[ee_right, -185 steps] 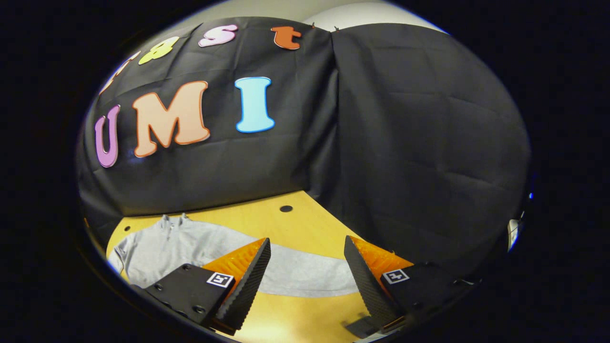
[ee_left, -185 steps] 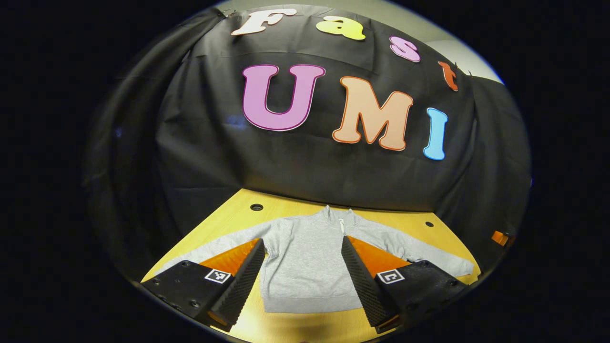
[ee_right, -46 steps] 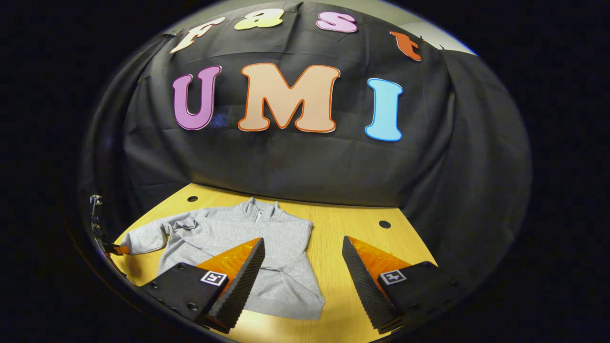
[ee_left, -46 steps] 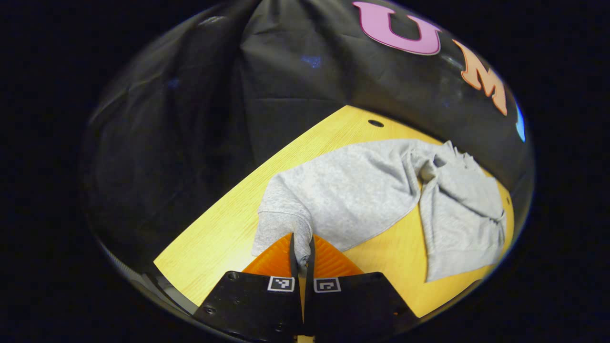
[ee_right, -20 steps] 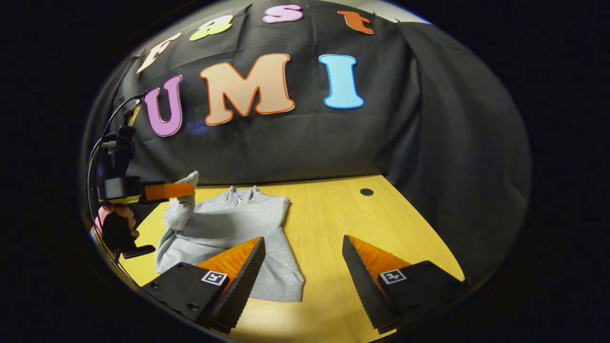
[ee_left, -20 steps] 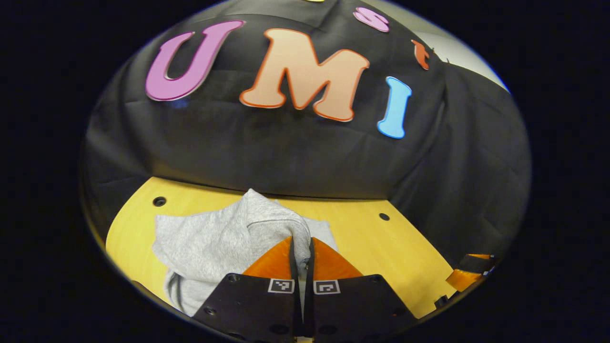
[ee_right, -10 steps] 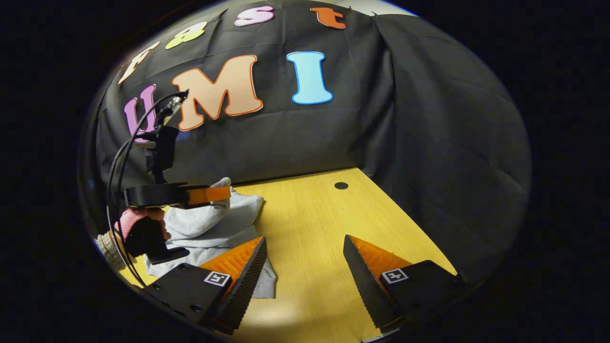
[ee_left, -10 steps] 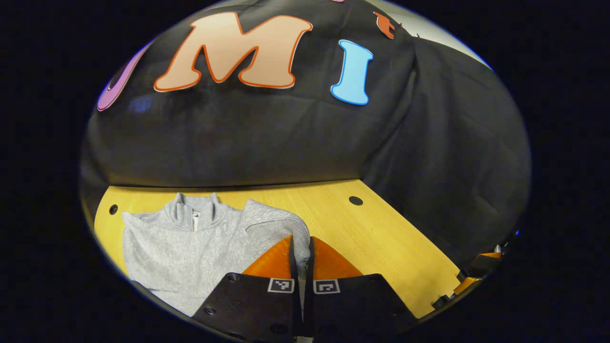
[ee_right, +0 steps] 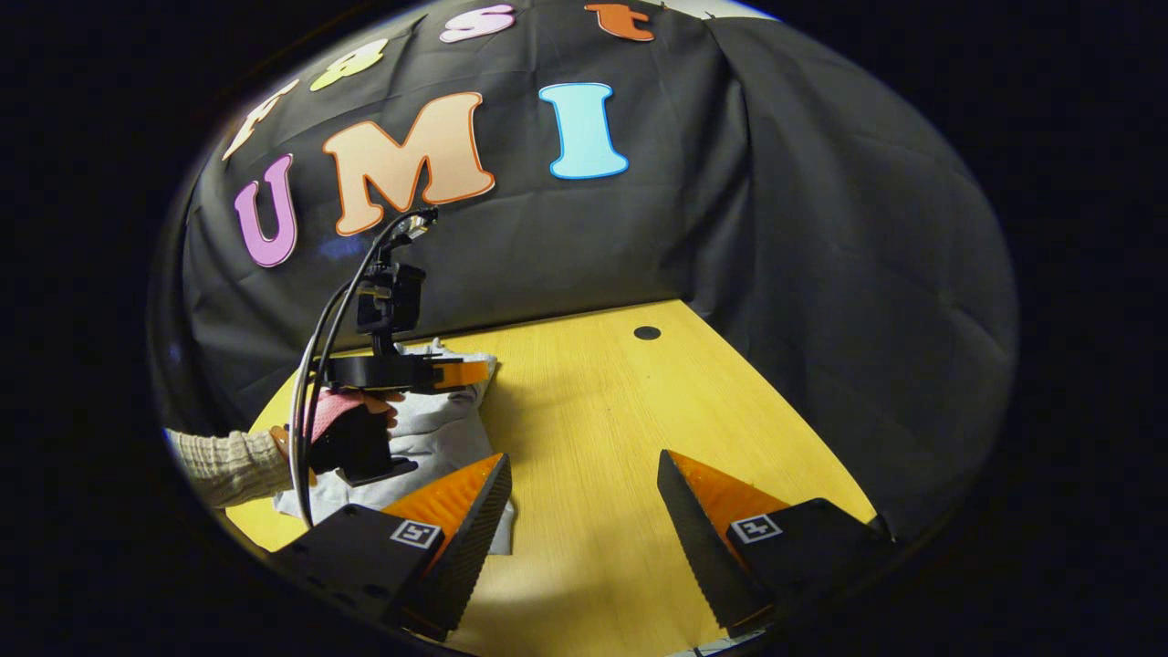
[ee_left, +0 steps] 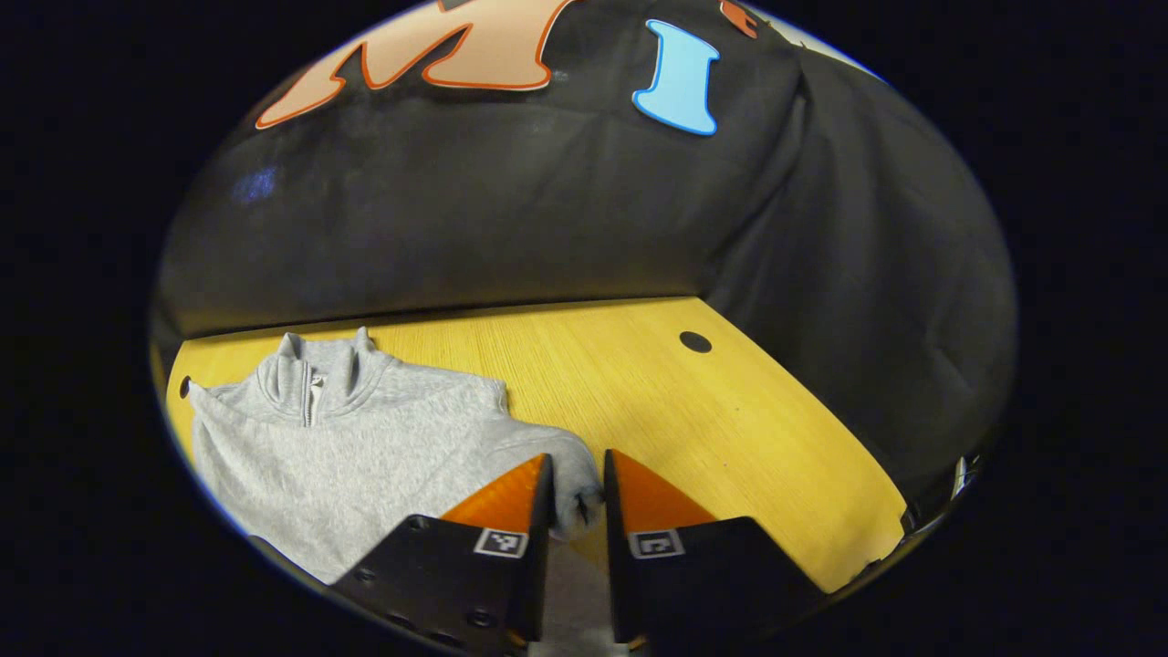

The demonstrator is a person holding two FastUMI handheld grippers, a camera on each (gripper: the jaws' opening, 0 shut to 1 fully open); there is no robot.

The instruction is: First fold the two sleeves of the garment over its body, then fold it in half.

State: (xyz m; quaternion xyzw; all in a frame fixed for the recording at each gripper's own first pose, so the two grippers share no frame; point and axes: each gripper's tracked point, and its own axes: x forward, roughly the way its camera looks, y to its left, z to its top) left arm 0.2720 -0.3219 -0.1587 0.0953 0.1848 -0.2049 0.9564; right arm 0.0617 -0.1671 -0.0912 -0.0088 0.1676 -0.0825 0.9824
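Now, sweater [ee_left: 347, 438]: flat on the desk [ee_left: 693, 411], sleeve cuff [ee_left: 575, 479] folded over its body.
Left gripper [ee_left: 573, 497]: fingers slightly parted around cuff, seemingly not pinching.
Right gripper [ee_right: 584, 511]: fingers spread, beside the sweater.

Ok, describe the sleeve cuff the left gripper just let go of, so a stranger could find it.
On the yellow table lies a grey sweatshirt with a zip collar. Its sleeve cuff is the rounded grey end lying over the body's edge, between the orange fingers of the left gripper, which stands slightly open.

Heather-grey zip-neck sweatshirt [ee_left: 365, 438] on a yellow wood-grain bench [ee_left: 712, 429]; left tongs [ee_left: 575, 497] and right tongs [ee_right: 584, 511] have orange, black-ribbed fingers with checkered black-and-white tags.
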